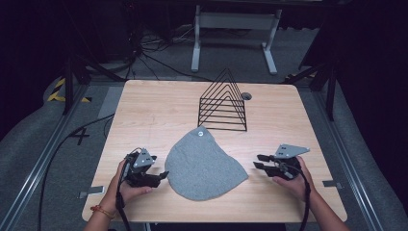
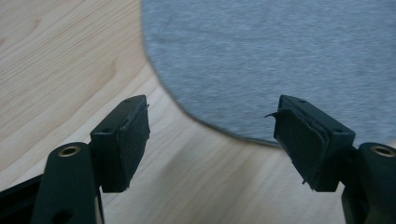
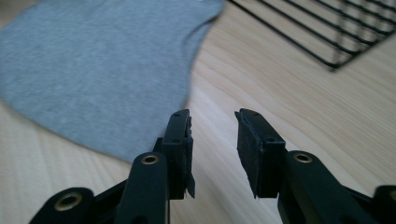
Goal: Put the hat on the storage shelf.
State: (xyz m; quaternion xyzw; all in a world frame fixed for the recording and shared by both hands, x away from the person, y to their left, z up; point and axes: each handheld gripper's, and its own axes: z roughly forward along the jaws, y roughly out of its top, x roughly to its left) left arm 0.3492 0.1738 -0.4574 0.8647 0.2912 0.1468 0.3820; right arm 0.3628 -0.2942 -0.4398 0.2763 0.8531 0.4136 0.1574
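A flat grey cloth (image 1: 204,163) with a rounded outline lies on the wooden table (image 1: 144,110), a small white tag near its far tip. My left gripper (image 1: 163,175) rests at the cloth's left edge, jaws open and empty. In the left gripper view the cloth (image 2: 280,56) lies just beyond my left gripper (image 2: 212,116). My right gripper (image 1: 257,161) hovers a little to the right of the cloth. In the right gripper view its jaws (image 3: 212,119) stand a small gap apart with nothing between them, the cloth (image 3: 102,70) to their left.
A black wire rack (image 1: 222,103) with triangular dividers stands behind the cloth at the table's far middle, and appears in the right gripper view as the rack (image 3: 327,32). A small round grommet (image 1: 246,96) sits beside it. Bare wood surrounds the cloth.
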